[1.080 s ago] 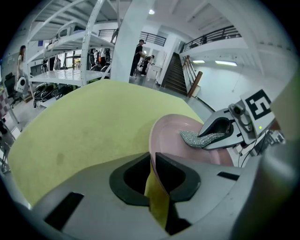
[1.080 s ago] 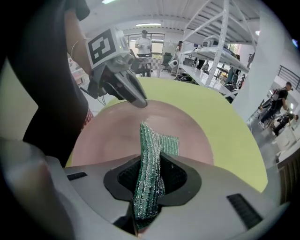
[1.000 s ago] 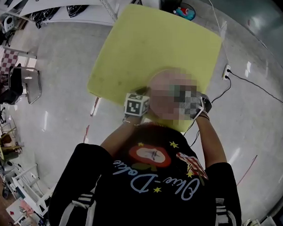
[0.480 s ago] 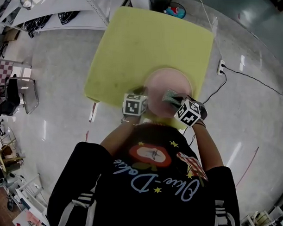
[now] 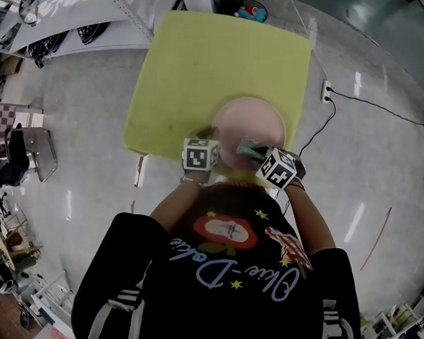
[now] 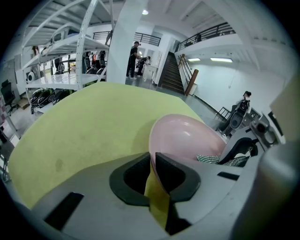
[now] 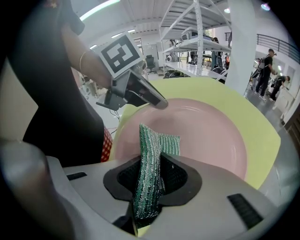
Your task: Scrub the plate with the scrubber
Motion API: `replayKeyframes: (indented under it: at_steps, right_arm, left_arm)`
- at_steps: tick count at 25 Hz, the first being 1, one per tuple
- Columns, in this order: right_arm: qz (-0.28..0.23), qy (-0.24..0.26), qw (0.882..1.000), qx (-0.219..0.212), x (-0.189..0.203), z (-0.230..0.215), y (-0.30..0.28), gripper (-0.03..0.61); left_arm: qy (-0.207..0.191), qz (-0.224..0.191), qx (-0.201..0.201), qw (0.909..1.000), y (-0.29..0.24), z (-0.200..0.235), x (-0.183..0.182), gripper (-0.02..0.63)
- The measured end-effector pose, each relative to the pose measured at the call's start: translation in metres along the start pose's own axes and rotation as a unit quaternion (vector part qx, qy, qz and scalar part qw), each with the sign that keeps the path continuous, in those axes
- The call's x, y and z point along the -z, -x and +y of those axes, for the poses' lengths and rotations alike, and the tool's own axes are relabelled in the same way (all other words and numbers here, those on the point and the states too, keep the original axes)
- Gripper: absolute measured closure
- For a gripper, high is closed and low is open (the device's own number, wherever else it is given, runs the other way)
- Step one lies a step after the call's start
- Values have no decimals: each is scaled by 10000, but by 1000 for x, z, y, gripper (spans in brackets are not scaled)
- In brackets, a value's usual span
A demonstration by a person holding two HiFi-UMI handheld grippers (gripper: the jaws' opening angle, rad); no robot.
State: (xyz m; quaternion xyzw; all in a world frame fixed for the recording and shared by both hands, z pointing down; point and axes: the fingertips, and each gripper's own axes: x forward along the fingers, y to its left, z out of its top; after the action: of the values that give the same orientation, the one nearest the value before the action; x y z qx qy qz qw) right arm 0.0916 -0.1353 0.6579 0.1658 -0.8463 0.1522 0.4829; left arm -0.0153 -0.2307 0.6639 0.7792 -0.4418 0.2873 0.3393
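Note:
A pink plate (image 5: 252, 118) lies on the yellow-green table (image 5: 202, 68) near its front right corner. My left gripper (image 5: 211, 146) is shut on the plate's near left rim (image 6: 152, 143), which stands between its jaws. The green scrubber (image 7: 150, 168) is pinched in my right gripper (image 5: 257, 154), and its free end (image 5: 246, 147) rests on the plate's near inner face (image 7: 206, 136). In the right gripper view the left gripper (image 7: 161, 104) shows at the plate's far rim. The person's head and body hide the table's front edge.
A white power strip (image 5: 326, 90) and black cable (image 5: 381, 107) lie on the floor right of the table. Dark objects (image 5: 235, 3) sit past the table's far edge. White shelving (image 5: 78, 25) stands at the upper left. People (image 6: 135, 58) stand far off.
The right gripper with the scrubber has slid left across the plate's near part and rolled. The left gripper has kept its hold on the rim. The head camera's view has shifted.

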Motion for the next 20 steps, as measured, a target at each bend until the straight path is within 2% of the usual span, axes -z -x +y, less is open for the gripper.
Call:
replayKeyframes:
  at_steps: [9,17,20]
  right_arm:
    - [-83,-44,9995,-312,-7,26,-2,505]
    - [-291,-140,9955,-892,-23,46,-7,505]
    - [-467,22,9934,-1049,-28,54,-7,505]
  left_arm:
    - [20,-9,-12,10000,0,-2,0,583]
    - [39,-22,-32,10000,-1,-1,0,583]
    - [22,-22,-52,10000,-1,-2,0,583]
